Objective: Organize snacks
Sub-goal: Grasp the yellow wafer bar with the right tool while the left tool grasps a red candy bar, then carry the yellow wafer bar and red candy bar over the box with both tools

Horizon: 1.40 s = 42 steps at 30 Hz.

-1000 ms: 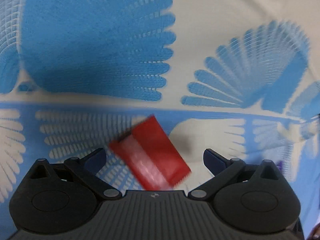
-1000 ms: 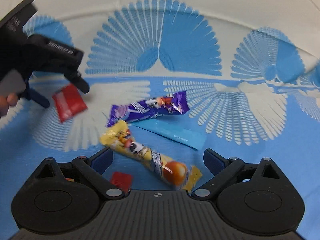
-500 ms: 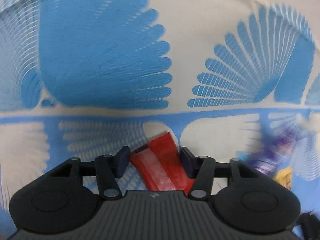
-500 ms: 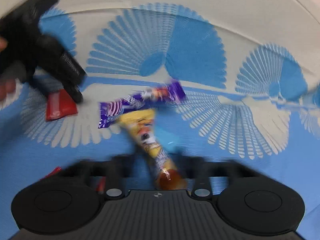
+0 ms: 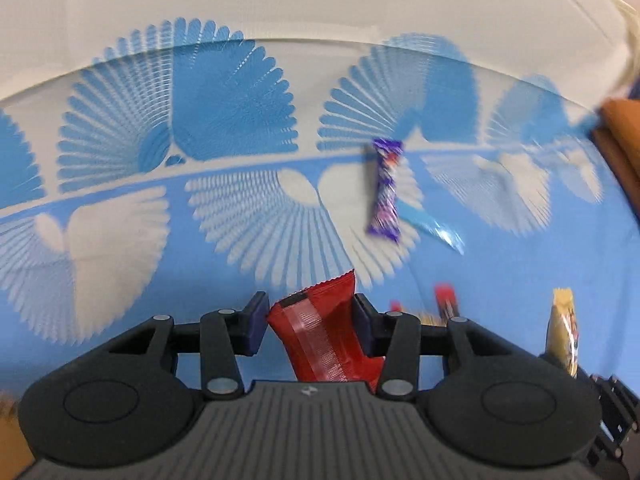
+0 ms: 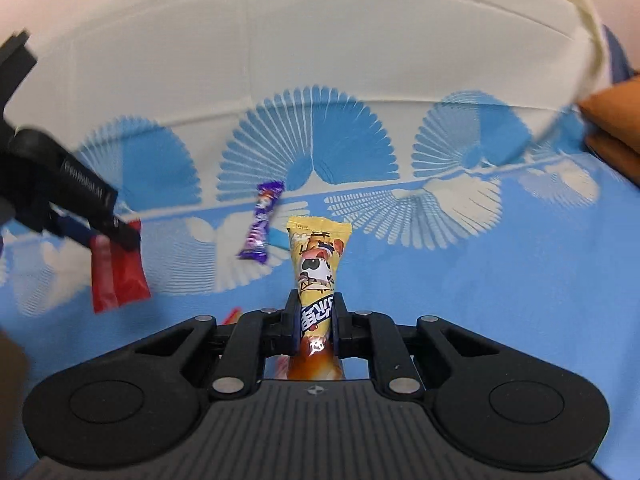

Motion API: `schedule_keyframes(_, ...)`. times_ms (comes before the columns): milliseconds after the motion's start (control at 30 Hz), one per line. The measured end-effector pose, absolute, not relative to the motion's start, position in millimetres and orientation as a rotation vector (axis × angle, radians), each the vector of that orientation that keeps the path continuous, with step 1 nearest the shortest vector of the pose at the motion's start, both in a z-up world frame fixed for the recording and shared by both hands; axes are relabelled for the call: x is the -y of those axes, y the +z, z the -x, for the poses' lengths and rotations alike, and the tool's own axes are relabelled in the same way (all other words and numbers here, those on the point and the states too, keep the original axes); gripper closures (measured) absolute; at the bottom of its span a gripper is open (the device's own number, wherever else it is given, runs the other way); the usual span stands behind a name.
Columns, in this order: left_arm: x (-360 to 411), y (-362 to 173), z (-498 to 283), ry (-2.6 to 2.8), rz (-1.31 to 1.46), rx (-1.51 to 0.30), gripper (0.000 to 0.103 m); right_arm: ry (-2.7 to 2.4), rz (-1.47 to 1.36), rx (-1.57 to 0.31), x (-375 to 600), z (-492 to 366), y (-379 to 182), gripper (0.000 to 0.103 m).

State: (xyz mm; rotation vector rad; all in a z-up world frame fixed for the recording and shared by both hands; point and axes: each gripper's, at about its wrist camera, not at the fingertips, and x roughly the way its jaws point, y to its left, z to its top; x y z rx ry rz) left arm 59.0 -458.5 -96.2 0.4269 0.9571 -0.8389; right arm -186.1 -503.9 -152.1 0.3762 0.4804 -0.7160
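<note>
My left tongs [image 5: 308, 326] squeeze a red pack [image 5: 320, 336]. My right tongs [image 6: 316, 316] squeeze a yellow pack [image 6: 318, 264]. Both are up off the table [image 6: 500, 280]. A purple pack [image 6: 262, 222] lies far back.

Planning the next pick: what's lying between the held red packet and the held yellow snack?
In the right wrist view, only the purple candy bar lies between red packet and yellow snack, farther back.

Bright even light, motion blur, strong fisheye bending at edges.

left gripper [image 5: 307, 322] closed on red packet [image 5: 320, 332], lifted | right gripper [image 6: 316, 320] closed on yellow snack [image 6: 318, 264], lifted
</note>
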Motion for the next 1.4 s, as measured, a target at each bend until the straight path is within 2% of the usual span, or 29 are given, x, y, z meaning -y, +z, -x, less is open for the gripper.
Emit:
schedule_keyframes(367,318,-23,33,-0.897,-0.535,-0.857,0.053,-0.663,-0.457,-0.490,365,240,-76,0.088)
schedule_keyframes(800,161,42,88,-0.870,-0.464,-0.825,0.053,-0.469,-0.423,-0.532,224,253,-14,0.088)
schedule_keyframes(1067,63,55,106,-0.807,-0.442,-0.825,0.053,-0.313,-0.411,-0.573,143,254,6,0.088)
schedule_keyframes(1400,-52,45,112,-0.677,-0.380,-0.872,0.053,-0.148,-0.322,-0.648,65,239,14,0.088)
